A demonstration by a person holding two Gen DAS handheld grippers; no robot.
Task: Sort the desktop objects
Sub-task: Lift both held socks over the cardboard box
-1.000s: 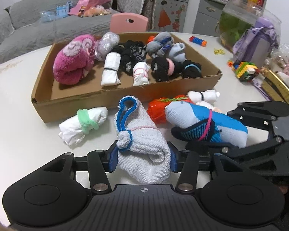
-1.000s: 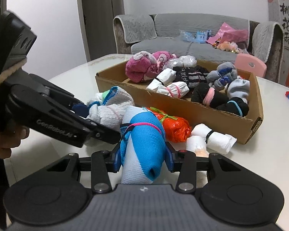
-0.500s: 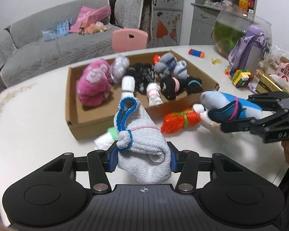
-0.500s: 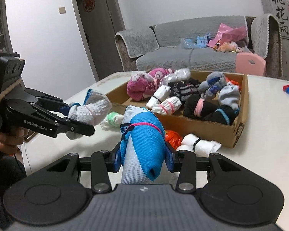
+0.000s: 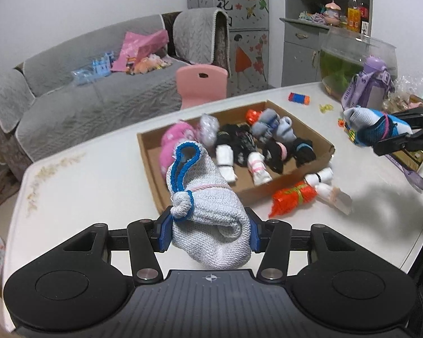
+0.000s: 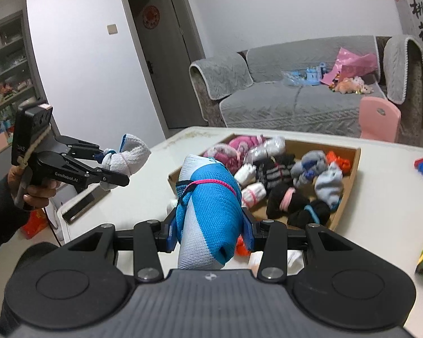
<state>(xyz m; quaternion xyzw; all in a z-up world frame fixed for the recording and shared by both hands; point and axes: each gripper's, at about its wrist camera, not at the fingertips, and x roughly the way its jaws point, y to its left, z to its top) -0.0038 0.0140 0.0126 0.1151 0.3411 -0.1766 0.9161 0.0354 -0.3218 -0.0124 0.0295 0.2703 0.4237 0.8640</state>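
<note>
Soft knit fills both tools. Nearest, the left gripper (image 5: 208,231) is clamped across the middle of a white sock roll (image 5: 206,205) with blue trim, held up in front of the cardboard box (image 5: 152,174). The right gripper (image 6: 210,231) squeezes a blue-and-white sock roll (image 6: 208,211), raised to the box's right. Both bundles look light, compressible and unbreakable; gripping mid-roll, beside the elastic band, should keep them from unrolling. Beyond, an orange bundle (image 5: 293,200) lies on the table just before the box.

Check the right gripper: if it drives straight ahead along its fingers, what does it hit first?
Probably the cardboard box: the right gripper, shut on the blue sock roll, points at the near rim and the socks inside. Depth is unclear under fisheye; it may pass above them.
</note>
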